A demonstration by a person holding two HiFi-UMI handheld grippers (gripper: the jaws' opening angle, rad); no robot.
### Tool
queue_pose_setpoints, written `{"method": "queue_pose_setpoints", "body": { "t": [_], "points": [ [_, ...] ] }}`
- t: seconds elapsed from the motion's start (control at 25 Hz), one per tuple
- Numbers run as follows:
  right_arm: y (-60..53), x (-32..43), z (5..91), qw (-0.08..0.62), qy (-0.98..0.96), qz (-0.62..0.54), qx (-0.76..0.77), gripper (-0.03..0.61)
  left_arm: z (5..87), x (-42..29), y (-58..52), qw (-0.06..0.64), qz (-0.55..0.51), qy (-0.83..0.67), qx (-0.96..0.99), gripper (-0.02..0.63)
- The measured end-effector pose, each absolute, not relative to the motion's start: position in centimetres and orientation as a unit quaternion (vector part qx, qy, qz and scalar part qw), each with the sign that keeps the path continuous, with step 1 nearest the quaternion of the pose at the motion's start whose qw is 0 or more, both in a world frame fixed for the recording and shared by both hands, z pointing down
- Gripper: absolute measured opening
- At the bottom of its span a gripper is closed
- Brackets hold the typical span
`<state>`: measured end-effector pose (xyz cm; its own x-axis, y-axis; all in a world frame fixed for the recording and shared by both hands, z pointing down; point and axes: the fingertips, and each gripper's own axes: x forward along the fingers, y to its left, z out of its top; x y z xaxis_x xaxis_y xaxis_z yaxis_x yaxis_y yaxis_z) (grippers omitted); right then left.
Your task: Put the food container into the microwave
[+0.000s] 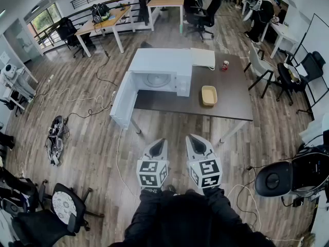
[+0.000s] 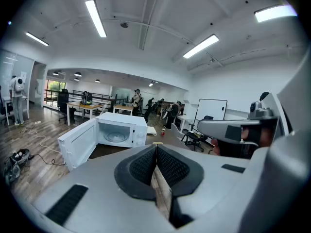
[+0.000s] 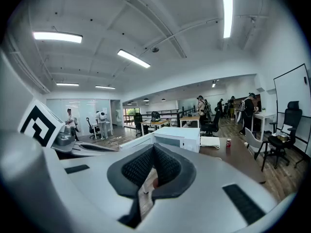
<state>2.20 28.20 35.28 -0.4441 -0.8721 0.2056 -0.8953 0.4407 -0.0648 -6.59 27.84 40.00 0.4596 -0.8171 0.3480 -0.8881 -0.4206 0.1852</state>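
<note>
A tan food container (image 1: 208, 95) lies on the dark table (image 1: 231, 94), to the right of the white microwave (image 1: 161, 71). The microwave's door (image 1: 123, 99) hangs wide open, and its glass turntable (image 2: 116, 137) shows inside. My left gripper (image 1: 159, 146) and right gripper (image 1: 196, 143) hover side by side over the floor, short of the table's near edge. Both are shut with nothing between the jaws. In the left gripper view the container is only a sliver above the jaws. The microwave (image 3: 177, 137) also appears in the right gripper view.
A red can (image 1: 225, 65) and a white pad (image 1: 203, 58) sit at the table's far side. Office chairs (image 1: 267, 68) stand to the right, another chair (image 1: 64, 207) at lower left. Cables (image 1: 77, 99) trail on the wood floor to the left.
</note>
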Motion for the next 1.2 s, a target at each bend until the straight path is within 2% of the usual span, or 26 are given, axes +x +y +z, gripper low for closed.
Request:
{"method": "queue_pose_setpoints", "body": {
  "t": [0.76,1.2],
  "points": [
    [25.1,-1.7,36.4,0.066,-0.846,0.096,0.52,0.023,41.4,-10.1,24.9,0.186,0.103,-0.503,0.838,0.034],
    [25.0,-5.7,40.9,0.1,-0.854,0.13,0.493,0.023,45.6,-12.5,25.4,0.224,0.118,-0.497,0.83,0.034]
  ]
}}
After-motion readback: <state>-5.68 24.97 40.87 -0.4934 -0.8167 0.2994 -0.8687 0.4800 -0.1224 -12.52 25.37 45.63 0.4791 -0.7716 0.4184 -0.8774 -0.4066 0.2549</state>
